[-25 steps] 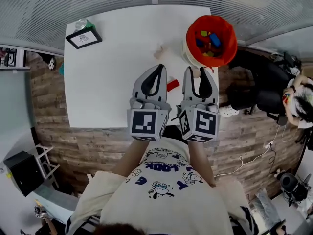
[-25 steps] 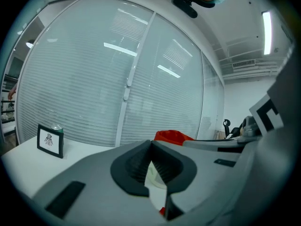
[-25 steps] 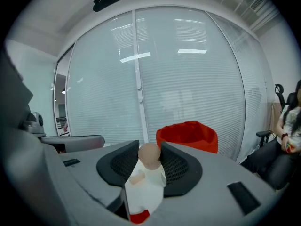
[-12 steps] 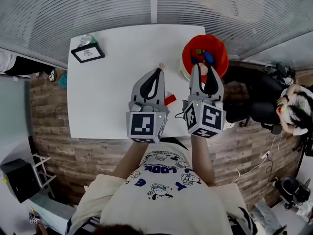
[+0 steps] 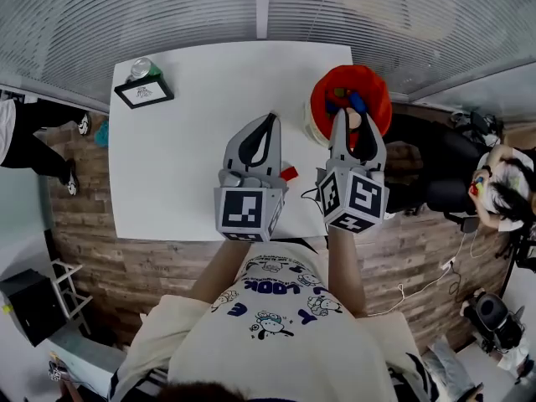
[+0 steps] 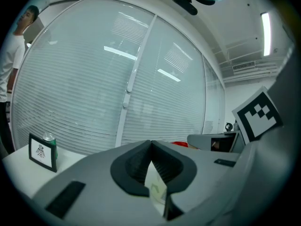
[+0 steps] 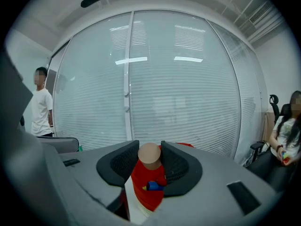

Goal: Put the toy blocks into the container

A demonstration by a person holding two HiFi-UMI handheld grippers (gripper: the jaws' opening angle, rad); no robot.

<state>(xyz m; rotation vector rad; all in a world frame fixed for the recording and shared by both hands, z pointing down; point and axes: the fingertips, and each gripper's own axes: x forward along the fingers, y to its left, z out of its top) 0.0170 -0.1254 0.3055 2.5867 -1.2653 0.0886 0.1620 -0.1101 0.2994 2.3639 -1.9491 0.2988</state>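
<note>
The red container [image 5: 368, 93] stands at the white table's [image 5: 184, 149] right edge, with several coloured blocks inside. My right gripper [image 5: 353, 117] hovers at its near rim, shut on a tan cylinder block [image 5: 354, 121]. In the right gripper view the tan block's round end [image 7: 149, 153] sits between the pads, the container [image 7: 146, 192] and a blue block [image 7: 153, 186] right behind it. My left gripper [image 5: 270, 118] hangs over the table to the container's left, jaw tips touching [image 6: 150, 143], holding nothing. A red block [image 5: 289, 173] lies on the table between the two grippers.
A framed picture [image 5: 144, 91] and a green can [image 5: 141, 67] stand at the table's far left corner. A glass wall with blinds runs behind the table. One person sits to the right [image 5: 502, 187]; another stands at the left [image 5: 33, 136].
Both grippers have moved up and away from me. The right one carried the tan cylinder from the table's near right part to the container's near rim.
</note>
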